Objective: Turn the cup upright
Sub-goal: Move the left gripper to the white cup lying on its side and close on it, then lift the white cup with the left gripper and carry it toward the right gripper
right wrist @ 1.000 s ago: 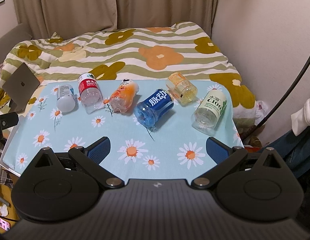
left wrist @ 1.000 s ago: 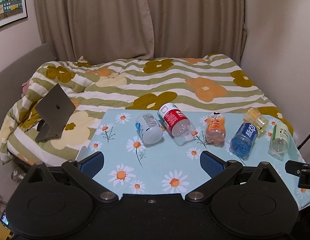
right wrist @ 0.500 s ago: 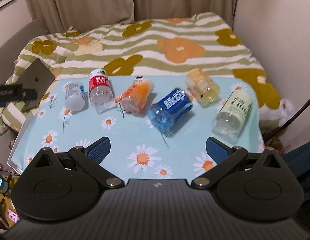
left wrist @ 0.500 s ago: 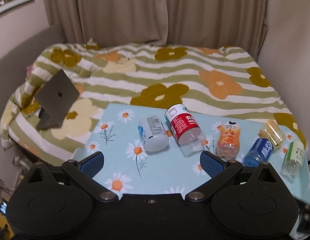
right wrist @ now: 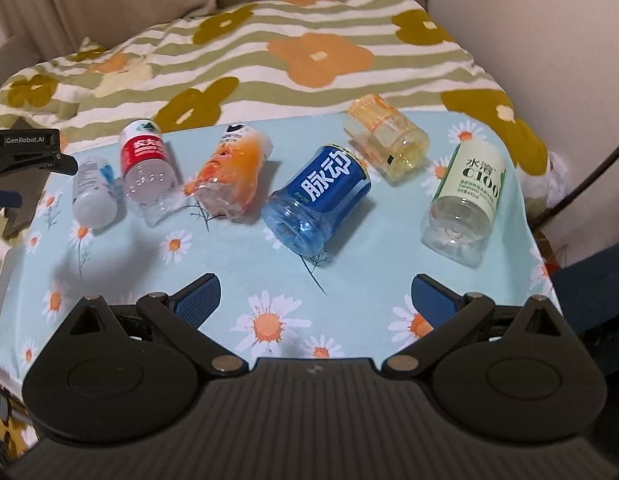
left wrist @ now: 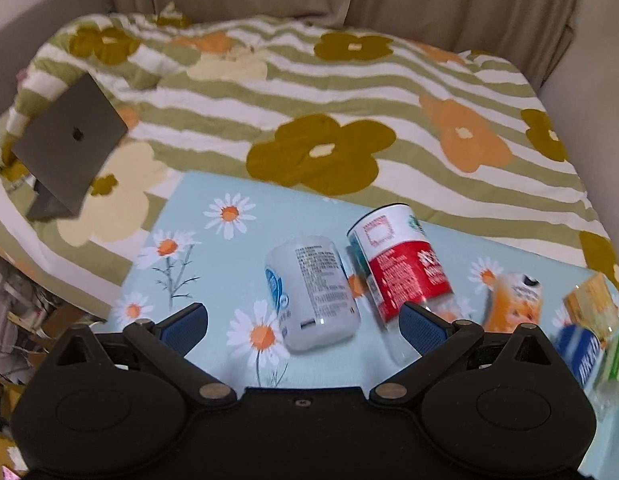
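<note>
Now the left gripper (left wrist: 303, 322) is hanging with its pads spread wide and empty, just short of the white cup (left wrist: 312, 294), which is lying on its side on the daisy cloth (left wrist: 213, 200). That cup is sitting almost dead ahead between the open pads, its long axis running away from the gripper and leaning slightly left, rounded end nearest. Touching or nearly touching it on the right is the red-labelled cup (left wrist: 401, 270), also on its side. Further right, the orange cup (right wrist: 229, 176), blue cup (right wrist: 317, 196), yellow cup (right wrist: 385, 142) and green-labelled cup (right wrist: 465, 196) are all lying toppled too. The right gripper (right wrist: 315, 298) is also standing open, well back from the row, so the left one looks nearer its target. Compared with half a second ago, the left view has closed in and the white cup is filling more of the gap; the right has crept forward only slightly.
</note>
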The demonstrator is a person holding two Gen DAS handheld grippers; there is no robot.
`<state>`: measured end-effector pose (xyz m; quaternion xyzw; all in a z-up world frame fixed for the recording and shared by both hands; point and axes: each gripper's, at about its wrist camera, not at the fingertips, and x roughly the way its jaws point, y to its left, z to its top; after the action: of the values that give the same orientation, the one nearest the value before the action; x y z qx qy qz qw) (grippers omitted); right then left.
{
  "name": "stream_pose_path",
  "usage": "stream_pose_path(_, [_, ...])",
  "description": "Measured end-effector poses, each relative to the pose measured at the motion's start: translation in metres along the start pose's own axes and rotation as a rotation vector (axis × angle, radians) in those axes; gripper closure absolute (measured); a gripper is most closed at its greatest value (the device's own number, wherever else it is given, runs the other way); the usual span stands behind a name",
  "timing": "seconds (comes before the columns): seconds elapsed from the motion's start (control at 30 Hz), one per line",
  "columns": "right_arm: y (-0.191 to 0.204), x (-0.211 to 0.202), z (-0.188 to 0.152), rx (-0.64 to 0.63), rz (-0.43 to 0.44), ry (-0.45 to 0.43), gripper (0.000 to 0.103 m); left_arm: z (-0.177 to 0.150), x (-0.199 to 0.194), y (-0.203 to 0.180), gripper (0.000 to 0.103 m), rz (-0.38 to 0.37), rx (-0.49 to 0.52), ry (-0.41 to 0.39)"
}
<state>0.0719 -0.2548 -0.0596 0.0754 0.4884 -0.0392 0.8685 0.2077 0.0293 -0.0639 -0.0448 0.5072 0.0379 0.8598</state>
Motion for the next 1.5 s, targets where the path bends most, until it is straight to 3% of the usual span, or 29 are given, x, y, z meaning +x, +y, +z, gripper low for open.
stream_pose_path(0.13, [0.004,0.013,0.005,0.017,-0.028,0.026,0.0,0.01,0.03,0.004,0.0,-0.004,-0.014,0.057])
stream_pose_path(0.23, [0.006,0.021,0.008,0.034,-0.04,0.046,0.0,0.013,0.049,0.006,0.008,-0.015,-0.024,0.102])
stream_pose_path(0.47, [0.012,0.036,0.013,0.056,-0.056,0.073,0.0,0.013,0.076,0.008,0.016,-0.056,-0.042,0.17])
stream_pose_path(0.5, [0.013,0.038,0.014,0.057,-0.057,0.075,0.0,0.013,0.077,0.007,0.019,-0.064,-0.041,0.176])
stream_pose_path(0.53, [0.014,0.039,0.015,0.057,-0.058,0.078,0.0,0.013,0.079,0.007,0.03,-0.071,-0.039,0.181])
stream_pose_path(0.6, [0.016,0.041,0.016,0.054,-0.059,0.079,0.0,0.013,0.081,0.006,0.034,-0.075,-0.034,0.187])
stream_pose_path(0.9, [0.016,0.044,0.022,0.042,-0.05,0.077,0.0,0.007,0.074,0.003,0.035,-0.074,-0.001,0.167])
stream_pose_path(1.13, [0.011,0.032,0.022,0.024,-0.031,0.049,0.0,-0.003,0.046,-0.002,0.035,-0.074,0.022,0.115])
stream_pose_path(1.5, [-0.015,0.002,0.002,-0.025,0.021,0.0,0.0,-0.059,-0.014,-0.036,0.035,-0.097,0.121,0.048])
